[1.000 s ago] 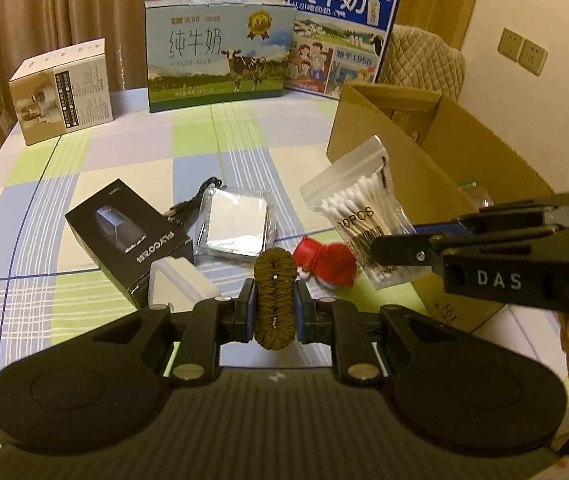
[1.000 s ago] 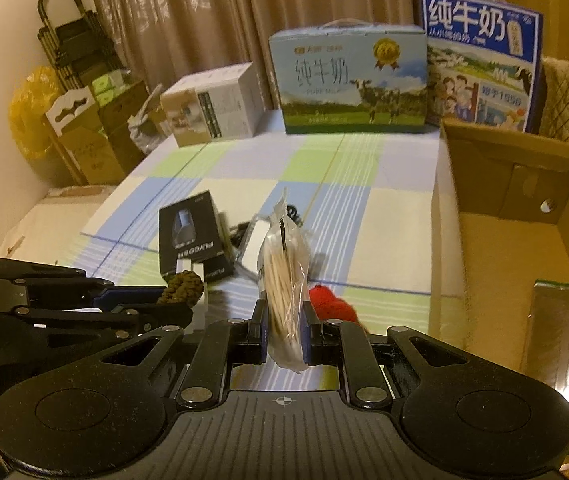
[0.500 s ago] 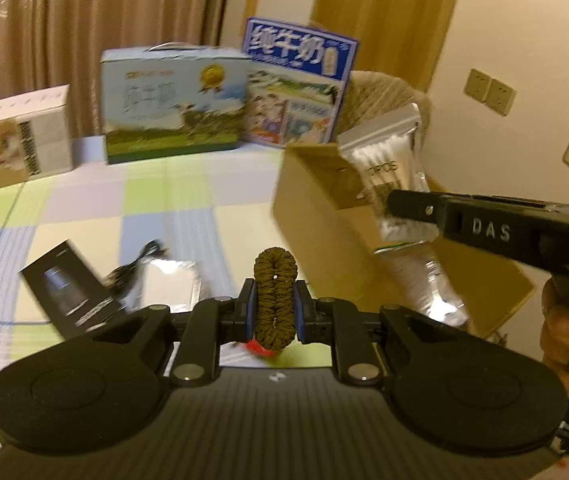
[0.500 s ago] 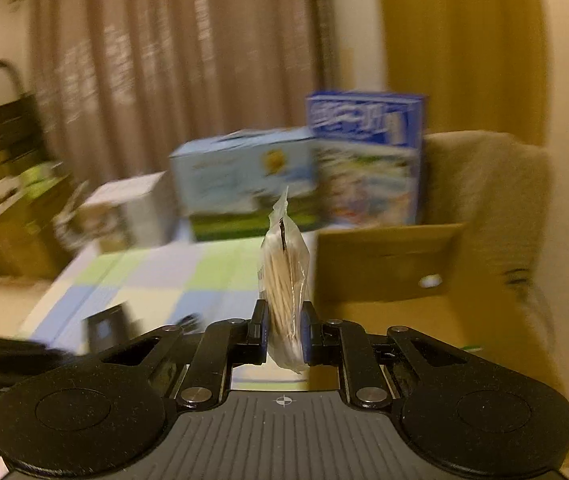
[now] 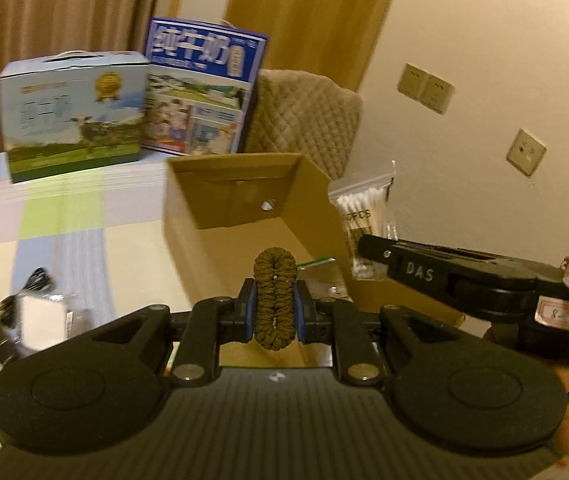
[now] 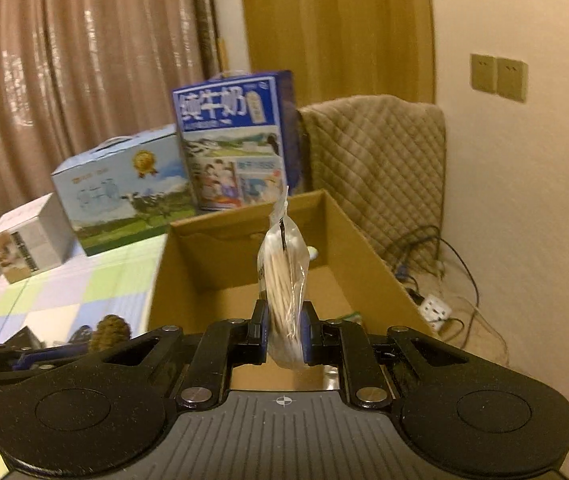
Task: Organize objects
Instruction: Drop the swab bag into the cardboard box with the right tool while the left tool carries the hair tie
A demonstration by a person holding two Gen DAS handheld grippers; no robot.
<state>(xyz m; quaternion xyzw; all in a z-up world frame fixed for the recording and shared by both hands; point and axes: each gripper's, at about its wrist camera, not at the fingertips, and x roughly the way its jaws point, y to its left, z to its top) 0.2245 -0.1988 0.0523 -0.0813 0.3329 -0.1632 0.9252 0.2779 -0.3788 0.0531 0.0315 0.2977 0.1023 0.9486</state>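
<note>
Checked cloth covers the worktop [image 5: 84, 216], where an open cardboard box [image 5: 312, 200] stands by the cream wall. Nearest in the left wrist view, the left claw [image 5: 275, 312] is clamped on a brown braided hair tie [image 5: 275, 296], which stands upright between the blue pads, in front of the box's near end. To its right the right claw [image 5: 368, 246] reaches in from the side, pinching one bag of cotton swabs [image 5: 364, 220] that hangs beside the box's right wall; only this view shows the bag's printed face. Left of the left claw lie blurred dark items, possibly a cable and a black carton.

From the right wrist view, that claw [image 6: 283, 332] grips the swab bag [image 6: 284, 276] edge-on, held over the open box [image 6: 364, 248]; the hair tie [image 6: 110, 332] shows low left. Only here do the floor's power strip [image 6: 436, 308] and its wires appear. Farther back stand two milk cartons, one pale blue [image 6: 124, 196] and one dark blue [image 6: 232, 140], one small white box [image 6: 24, 240], and a quilted chair [image 6: 376, 160], with curtains behind.
</note>
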